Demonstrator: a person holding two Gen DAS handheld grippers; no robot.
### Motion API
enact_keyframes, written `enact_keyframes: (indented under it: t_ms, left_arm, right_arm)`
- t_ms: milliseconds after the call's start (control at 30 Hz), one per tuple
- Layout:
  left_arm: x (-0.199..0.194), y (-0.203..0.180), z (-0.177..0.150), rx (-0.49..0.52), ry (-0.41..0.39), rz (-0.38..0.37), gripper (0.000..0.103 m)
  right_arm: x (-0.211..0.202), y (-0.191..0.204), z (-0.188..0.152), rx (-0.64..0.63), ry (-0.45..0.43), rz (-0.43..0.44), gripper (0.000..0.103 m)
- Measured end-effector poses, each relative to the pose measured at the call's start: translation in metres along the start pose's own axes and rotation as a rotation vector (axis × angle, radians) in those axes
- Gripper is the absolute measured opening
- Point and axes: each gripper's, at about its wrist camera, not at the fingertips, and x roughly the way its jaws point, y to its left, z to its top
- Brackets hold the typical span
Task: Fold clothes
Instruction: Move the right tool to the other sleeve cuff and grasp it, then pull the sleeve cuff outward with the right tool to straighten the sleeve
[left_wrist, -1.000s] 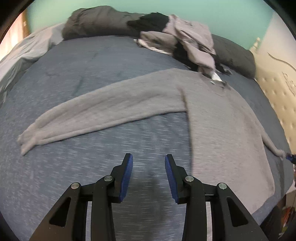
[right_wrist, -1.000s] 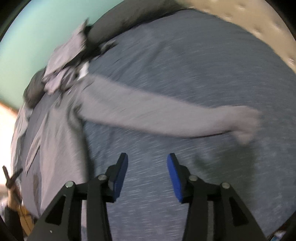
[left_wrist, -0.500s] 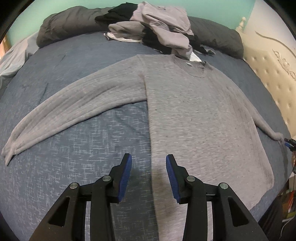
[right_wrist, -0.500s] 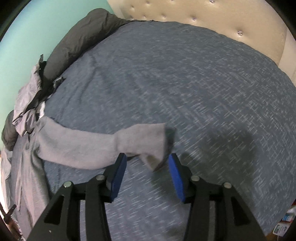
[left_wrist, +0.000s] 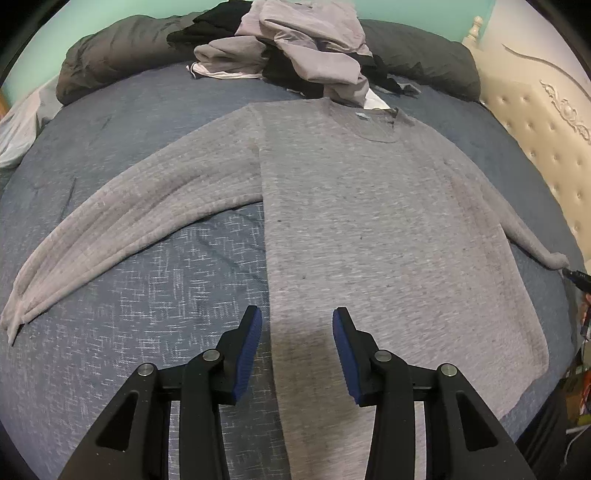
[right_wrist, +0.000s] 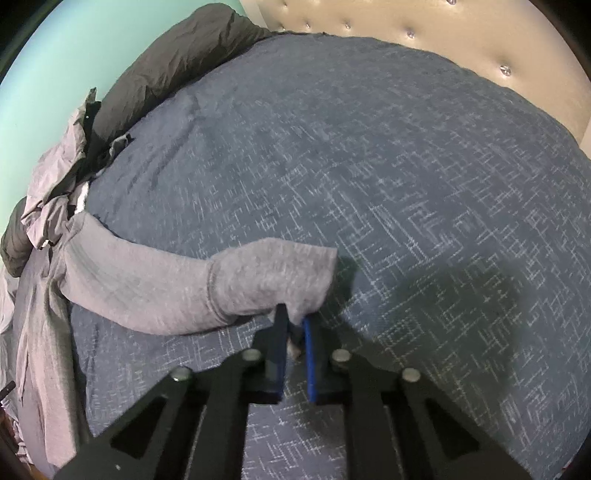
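A grey long-sleeved sweater (left_wrist: 369, 206) lies flat on the blue bedspread (left_wrist: 155, 302), both sleeves spread out. My left gripper (left_wrist: 297, 325) hovers open over the sweater's lower left side edge, with nothing pinched between its blue pads. In the right wrist view my right gripper (right_wrist: 293, 317) is shut on the cuff (right_wrist: 273, 277) of the right sleeve, which bunches up at the fingertips. That sleeve (right_wrist: 136, 284) runs back left to the sweater's body (right_wrist: 37, 332). The tip of the right gripper shows at the far right of the left wrist view, by the sleeve end (left_wrist: 554, 260).
A pile of light and dark clothes (left_wrist: 306, 51) sits at the back beside dark grey pillows (left_wrist: 110, 62). A cream tufted headboard (left_wrist: 546, 125) borders the bed on the right (right_wrist: 406, 22). Bare blue bedspread (right_wrist: 406, 166) stretches beyond the cuff.
My right gripper has gone down to the sleeve cuff and shut on it. The left gripper moved right, from the bedspread below the left sleeve to the sweater's side edge, staying open.
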Motion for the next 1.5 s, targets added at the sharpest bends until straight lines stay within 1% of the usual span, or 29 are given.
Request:
enact_keyframes:
  t_ms: [67,167,267,333,433,567,633,667,833,900,1033,1067,1100,1167,1233,1367,1500]
  left_arm:
    - [0.000,-0.002,0.001,0.005,0.000,0.000,0.044]
    - [-0.002,-0.004,0.001,0.005,-0.005,-0.002,0.044]
    - [-0.005,-0.005,0.002,0.006,-0.009,-0.004,0.044]
    - [-0.006,-0.007,0.002,0.009,-0.011,-0.005,0.044]
    - [-0.007,-0.008,0.003,0.010,-0.012,-0.009,0.044]
    - [-0.005,-0.010,0.002,0.009,-0.003,-0.012,0.044]
    - [-0.004,-0.013,0.002,0.020,0.002,-0.009,0.044]
    - [-0.004,-0.014,0.002,0.025,0.004,-0.007,0.044]
    - [-0.001,-0.016,0.005,0.031,0.012,-0.002,0.045]
    - [0.000,-0.017,0.007,0.035,0.012,0.001,0.045]
    - [0.004,-0.020,0.010,0.040,0.013,-0.001,0.046]
    - [0.005,-0.021,0.011,0.041,0.014,-0.001,0.046]
    - [0.007,-0.023,0.013,0.043,0.014,0.000,0.046]
    - [0.008,-0.025,0.015,0.040,0.013,-0.002,0.047]
    - [0.010,-0.028,0.017,0.037,0.011,-0.006,0.047]
    - [0.016,-0.037,0.018,0.045,0.017,-0.018,0.048]
    - [0.025,-0.044,0.019,0.052,0.025,-0.027,0.048]
  right_arm:
    - [-0.009,0.000,0.007,-0.009,-0.015,0.015,0.005]
    - [-0.032,0.000,0.024,-0.015,-0.061,0.042,0.005]
    - [-0.056,-0.001,0.043,-0.020,-0.112,0.046,0.004]
    - [-0.066,-0.001,0.051,-0.026,-0.114,0.046,0.004]
    - [-0.052,-0.004,0.048,-0.033,-0.017,0.038,0.004]
    - [-0.021,-0.020,0.031,0.027,0.103,0.022,0.005]
    - [-0.008,-0.026,0.022,0.040,0.134,0.008,0.005]
    - [-0.006,-0.028,0.019,0.043,0.134,0.007,0.005]
    - [-0.006,-0.040,0.014,0.071,0.120,0.042,0.007]
    - [-0.012,-0.044,0.016,0.066,0.117,0.046,0.011]
    - [-0.036,-0.059,0.023,0.069,0.055,0.028,0.014]
    - [-0.042,-0.061,0.026,0.076,0.033,0.035,0.017]
    - [-0.047,-0.063,0.030,0.083,0.009,0.048,0.023]
    - [-0.046,-0.055,0.040,0.062,-0.013,0.067,0.032]
    - [-0.037,-0.033,0.050,-0.009,-0.006,0.079,0.032]
    - [0.000,0.022,0.060,-0.195,0.087,0.075,0.033]
    - [0.039,0.064,0.063,-0.334,0.153,0.051,0.033]
